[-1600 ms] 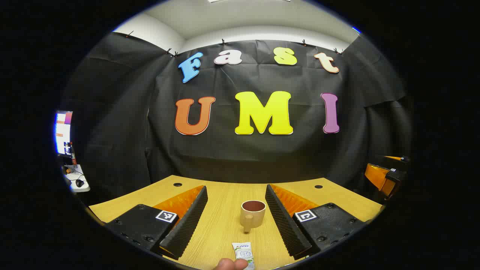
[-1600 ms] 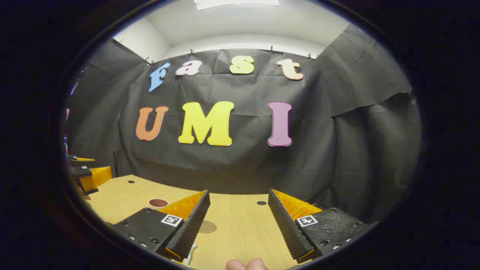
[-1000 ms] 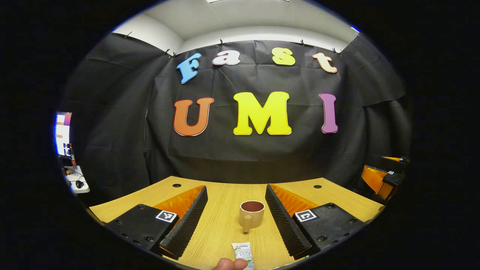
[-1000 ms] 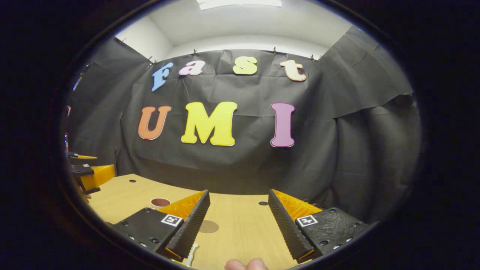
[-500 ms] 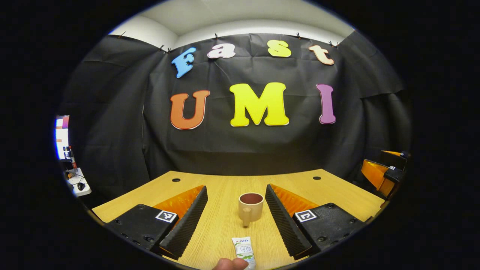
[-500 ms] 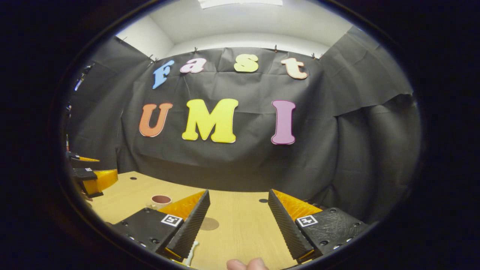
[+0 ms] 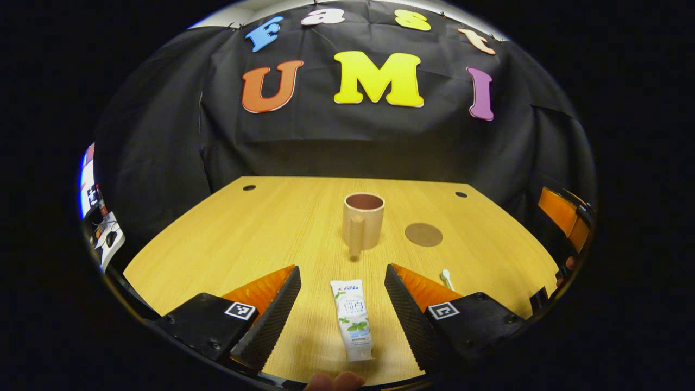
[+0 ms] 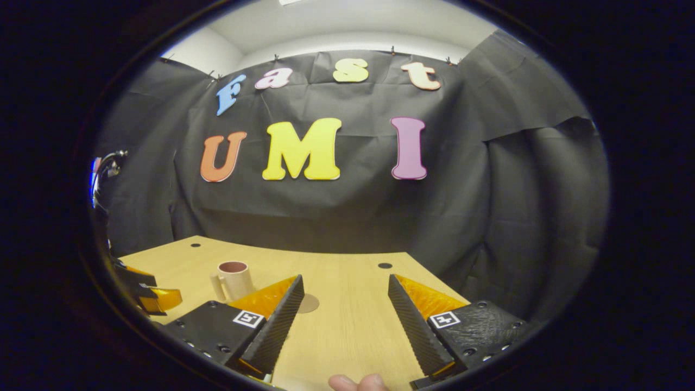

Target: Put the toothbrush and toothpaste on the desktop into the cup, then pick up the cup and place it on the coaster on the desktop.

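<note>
The wooden surface (image 7: 260, 233) carries an upright cup (image 7: 362, 220), a round coaster (image 7: 423, 234) just beside it, a toothpaste tube (image 7: 351, 317) lying flat nearer the front edge, and a toothbrush (image 7: 447, 278), partly hidden.

My right tool (image 8: 343, 320) hangs over the surface (image 8: 353, 326) with its fingers (image 8: 274, 326) spread wide and nothing between them but bare wood. Ahead and to the left I see the cup (image 8: 234, 280) standing upright, handle turned left. The coaster (image 8: 308, 303) lies just right of it, partly hidden behind my left finger. At the far left edge the left tool (image 8: 149, 296) pokes in low over the surface. A fingertip (image 8: 358, 382) shows at the bottom edge.
</note>
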A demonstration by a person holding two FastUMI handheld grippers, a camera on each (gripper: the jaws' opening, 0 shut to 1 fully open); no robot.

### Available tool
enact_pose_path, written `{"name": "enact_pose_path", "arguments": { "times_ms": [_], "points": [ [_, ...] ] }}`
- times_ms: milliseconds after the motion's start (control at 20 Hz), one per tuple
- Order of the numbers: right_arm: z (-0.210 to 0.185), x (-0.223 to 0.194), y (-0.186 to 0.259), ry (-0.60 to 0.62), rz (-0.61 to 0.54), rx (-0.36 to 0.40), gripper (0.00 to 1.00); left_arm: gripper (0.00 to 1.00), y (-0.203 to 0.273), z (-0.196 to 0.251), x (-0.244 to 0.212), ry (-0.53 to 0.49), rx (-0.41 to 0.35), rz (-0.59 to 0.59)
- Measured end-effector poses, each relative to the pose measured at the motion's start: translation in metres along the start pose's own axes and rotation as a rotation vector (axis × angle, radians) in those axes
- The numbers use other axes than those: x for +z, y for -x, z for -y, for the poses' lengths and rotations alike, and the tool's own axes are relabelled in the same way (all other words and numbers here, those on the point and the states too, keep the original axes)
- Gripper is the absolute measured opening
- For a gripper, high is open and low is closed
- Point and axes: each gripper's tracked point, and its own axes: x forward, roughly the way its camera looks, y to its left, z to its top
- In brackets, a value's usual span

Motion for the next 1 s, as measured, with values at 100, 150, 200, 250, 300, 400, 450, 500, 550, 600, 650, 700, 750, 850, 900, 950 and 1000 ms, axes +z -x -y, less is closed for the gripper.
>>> {"name": "enact_pose_path", "arguments": {
  "times_ms": [100,150,200,250,300,400,450,500,550,600,650,700,750,850,900,950,1000],
  "points": [
    [-0.002,-0.012,0.001,0.002,-0.028,0.013,0.95,0.99,-0.003,0.005,-0.019,0.001,-0.011,-0.051],
    [-0.003,-0.015,0.003,0.004,-0.034,0.015,0.95,0.99,-0.003,0.009,-0.027,-0.001,-0.016,-0.07],
    [-0.001,-0.017,0.003,0.009,-0.038,0.015,0.94,0.99,-0.003,0.011,-0.033,-0.003,-0.018,-0.087],
    [-0.001,-0.02,0.004,0.013,-0.039,0.013,0.94,0.99,-0.003,0.012,-0.039,-0.004,-0.017,-0.104],
    [0.0,-0.021,0.005,0.013,-0.041,0.013,0.94,0.99,-0.004,0.013,-0.045,-0.002,-0.015,-0.124],
    [0.001,-0.026,0.004,0.001,-0.05,0.017,0.95,0.99,-0.006,0.013,-0.06,0.001,-0.014,-0.177],
    [0.0,-0.03,0.003,-0.004,-0.055,0.019,0.95,0.99,-0.006,0.015,-0.066,0.004,-0.018,-0.197],
    [-0.001,-0.032,0.003,-0.007,-0.06,0.022,0.95,0.99,-0.006,0.016,-0.071,0.01,-0.028,-0.216],
    [-0.003,-0.034,0.001,-0.008,-0.067,0.025,0.95,0.98,-0.007,0.017,-0.077,0.009,-0.031,-0.238],
    [-0.004,-0.034,0.001,-0.008,-0.069,0.03,0.95,0.97,-0.006,0.016,-0.08,0.002,-0.029,-0.249],
    [-0.005,-0.034,0.002,-0.007,-0.068,0.032,0.95,0.97,-0.008,0.015,-0.081,-0.002,-0.025,-0.254],
    [-0.006,-0.034,0.001,-0.006,-0.067,0.033,0.94,0.96,-0.008,0.015,-0.08,0.001,-0.022,-0.256],
    [-0.006,-0.034,0.001,-0.007,-0.067,0.035,0.94,0.95,-0.008,0.014,-0.081,0.008,-0.021,-0.261],
    [-0.007,-0.037,0.0,-0.017,-0.078,0.043,0.95,0.89,-0.01,0.014,-0.085,0.025,-0.019,-0.277],
    [-0.008,-0.039,-0.001,-0.024,-0.084,0.044,0.93,0.86,-0.011,0.014,-0.087,0.027,-0.018,-0.285],
    [-0.007,-0.04,-0.002,-0.029,-0.088,0.043,0.95,0.85,-0.012,0.014,-0.089,0.026,-0.018,-0.294],
    [-0.006,-0.041,-0.003,-0.031,-0.091,0.039,0.96,0.83,-0.012,0.015,-0.092,0.027,-0.021,-0.303]
  ]
}}
